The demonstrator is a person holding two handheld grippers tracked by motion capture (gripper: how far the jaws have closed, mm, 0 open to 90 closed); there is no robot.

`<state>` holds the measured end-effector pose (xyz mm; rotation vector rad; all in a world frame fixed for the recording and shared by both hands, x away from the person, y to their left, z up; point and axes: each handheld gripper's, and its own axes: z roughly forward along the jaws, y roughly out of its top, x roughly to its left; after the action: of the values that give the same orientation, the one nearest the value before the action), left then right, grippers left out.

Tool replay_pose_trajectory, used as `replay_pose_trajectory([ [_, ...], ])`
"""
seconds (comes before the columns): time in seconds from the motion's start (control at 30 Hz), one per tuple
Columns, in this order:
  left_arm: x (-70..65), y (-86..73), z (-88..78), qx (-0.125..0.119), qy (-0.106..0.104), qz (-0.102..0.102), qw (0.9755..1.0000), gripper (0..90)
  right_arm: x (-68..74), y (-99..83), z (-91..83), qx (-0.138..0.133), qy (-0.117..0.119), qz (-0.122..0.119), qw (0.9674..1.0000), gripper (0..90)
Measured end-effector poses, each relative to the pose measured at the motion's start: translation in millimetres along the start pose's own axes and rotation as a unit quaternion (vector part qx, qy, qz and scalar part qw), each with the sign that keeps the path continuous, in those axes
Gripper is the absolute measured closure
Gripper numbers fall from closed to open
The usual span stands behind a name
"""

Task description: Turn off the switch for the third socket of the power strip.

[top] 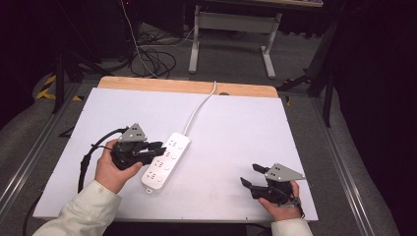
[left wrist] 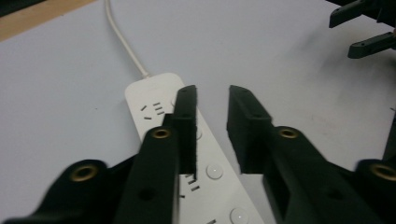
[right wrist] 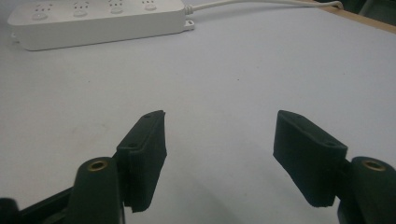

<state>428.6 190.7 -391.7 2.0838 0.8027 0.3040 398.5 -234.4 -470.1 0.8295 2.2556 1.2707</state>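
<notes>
A white power strip [top: 166,161] lies slantwise on the white table, left of centre, with its white cable [top: 198,109] running off over the back edge. My left gripper [top: 159,147] hovers at the strip's left side. In the left gripper view its jaws stand a narrow gap apart, open [left wrist: 212,92], above the strip [left wrist: 152,107], with nothing between them. My right gripper [top: 249,174] rests near the table's front right, far from the strip. It is wide open [right wrist: 220,117] over bare table, and the strip [right wrist: 93,21] lies ahead of it.
The white board [top: 236,128] covers a wooden table whose back edge [top: 187,86] shows. Beyond it are a white desk frame [top: 231,29] and loose cables [top: 155,59] on the floor. Metal rails run along both sides of the table.
</notes>
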Motion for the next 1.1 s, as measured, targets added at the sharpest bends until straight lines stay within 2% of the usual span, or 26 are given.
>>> replay_pose_trajectory([
  [0.1, -0.5, 0.5, 3.4, 0.006, -0.004, 0.001, 1.0, 89.7, -0.1, 0.0, 0.0, 0.0, 0.0, 0.0, 1.0, 34.7],
  [0.17, -1.9, 0.9, 9.3, 0.021, -0.019, 0.002, 0.9996, 90.0, -0.2, 0.0, -0.1, 0.0, 0.0, 0.0, 1.0, 34.7],
  [0.2, -1.9, 0.9, 9.3, 0.021, -0.019, 0.002, 0.9996, 90.0, -0.2, -0.1, -0.1, 0.0, 0.001, 0.0, 1.0, 34.7],
  [0.23, -3.1, 1.1, 12.8, 0.032, -0.024, 0.007, 0.9992, 90.0, -0.2, -0.1, -0.1, 0.0, 0.001, 0.0, 1.0, 34.7],
  [0.3, -3.8, 1.1, 14.8, 0.034, -0.025, 0.006, 0.9991, 90.0, -0.3, -0.2, -0.1, 0.0, 0.001, 0.0, 1.0, 34.7],
  [0.43, -3.9, 1.5, 21.3, 0.053, -0.024, 0.012, 0.9983, 90.0, -0.1, -0.1, 0.1, 0.0, 0.002, -0.001, 1.0, 34.8],
  [0.47, -3.8, 1.4, 25.2, 0.066, -0.022, 0.013, 0.9975, 90.0, 0.0, -0.1, 0.1, 0.0, 0.002, -0.001, 1.0, 34.7],
  [0.5, -3.8, 1.4, 25.2, 0.066, -0.022, 0.013, 0.9975, 90.0, 0.0, -0.1, 0.1, 0.0, 0.002, -0.001, 1.0, 34.7],
  [0.53, -3.9, 1.0, 29.2, 0.077, -0.023, 0.015, 0.9967, 90.0, 0.0, -0.1, 0.1, 0.0, 0.002, -0.001, 1.0, 34.7],
  [0.63, -4.2, 0.7, 32.5, 0.086, -0.024, 0.015, 0.9959, 90.0, 0.0, -0.1, 0.2, 0.0, 0.003, -0.002, 1.0, 34.7],
  [0.87, -4.7, 0.1, 41.7, 0.12, -0.025, 0.02, 0.9922, 90.0, -0.1, -0.1, 0.4, 0.002, 0.005, -0.001, 1.0, 34.7],
  [1.1, -4.8, -1.2, 49.1, 0.152, -0.014, 0.027, 0.988, 90.0, -0.1, -0.1, 0.5, 0.0, 0.007, -0.001, 1.0, 34.7],
])
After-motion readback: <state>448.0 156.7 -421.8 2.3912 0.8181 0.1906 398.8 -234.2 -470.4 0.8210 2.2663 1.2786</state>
